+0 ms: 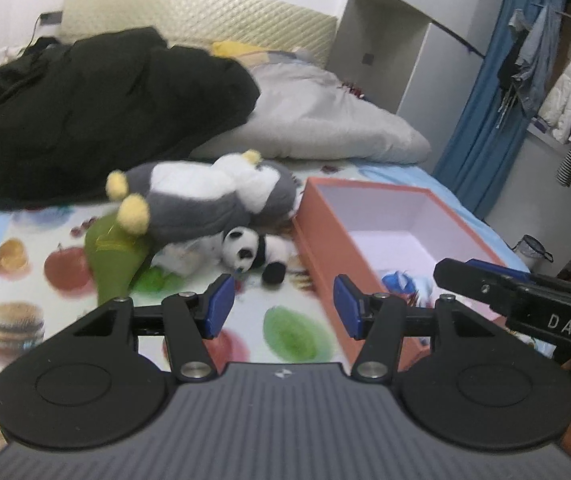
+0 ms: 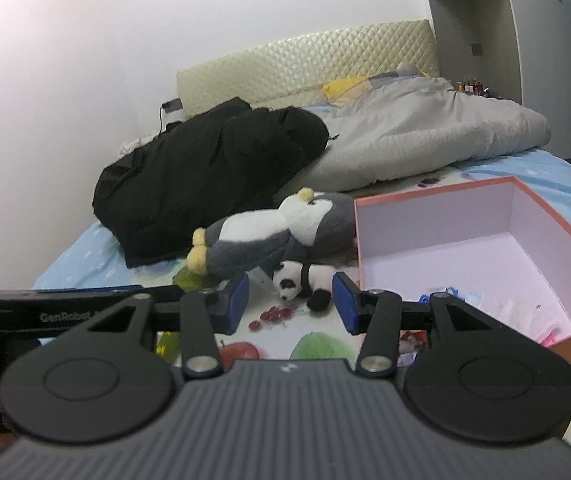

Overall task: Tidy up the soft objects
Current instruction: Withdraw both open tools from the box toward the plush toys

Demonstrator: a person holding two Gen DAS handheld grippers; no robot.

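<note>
- Your left gripper (image 1: 283, 306) and right gripper (image 2: 291, 302) both have their fingers released, nothing between them, both hovering over the bed (image 1: 245, 320) near the toys
- Small panda plush (image 1: 251, 254) lies on the sheet just left of the orange box (image 1: 325, 252), half tucked under the big penguin plush (image 1: 209, 196)
- Penguin rests on top of a green plush (image 1: 115, 258) to its left; expect that one to shift when you lift the penguin
- All look light, soft, squashy, no breakage risk; pile fabric should grip fine on the pads
- Panda: pinch across the torso, not the head or a limb, or it will dangle and swing
- Penguin: too bulky for a full-body pinch I'd judge; take a yellow foot (image 1: 133, 210) or a fold of belly
- Box sits open at right, far part bare, a few small items at its near end; it's light card, so drop in gently or it may slide on the sheet
</note>
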